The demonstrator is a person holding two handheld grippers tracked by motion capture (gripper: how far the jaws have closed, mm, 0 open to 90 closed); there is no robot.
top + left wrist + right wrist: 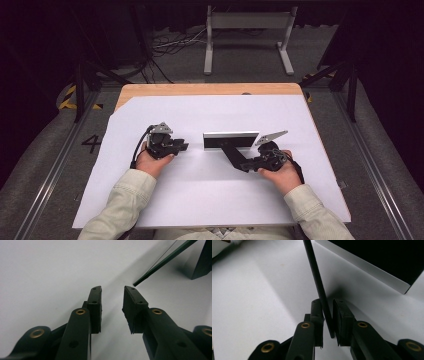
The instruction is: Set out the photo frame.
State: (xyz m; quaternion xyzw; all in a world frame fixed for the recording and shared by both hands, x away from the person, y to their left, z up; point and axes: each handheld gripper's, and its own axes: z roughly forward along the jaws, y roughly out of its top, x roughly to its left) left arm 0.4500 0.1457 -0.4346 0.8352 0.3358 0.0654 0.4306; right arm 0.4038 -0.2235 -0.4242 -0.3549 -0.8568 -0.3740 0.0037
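A small dark panel with a silver rim (231, 140) stands upright at the middle of the white sheet (210, 195). A thin black plate (231, 152) runs from its foot toward my right gripper (245, 166). In the right gripper view that plate (319, 287) stands edge-on between the pads (342, 320), with narrow gaps on both sides; the right gripper (327, 315) is open around it. The panel (367, 267) lies just beyond. My left gripper (184, 146) rests on the sheet left of the panel, open (112, 305) and empty. A thin dark edge (162, 263) crosses ahead of it.
The white sheet covers a wooden table (200, 89). Beyond the table stands a grey metal frame (247, 35) on the floor, with cables (172, 45) beside it. Metal rails (45, 185) run along both sides of the table.
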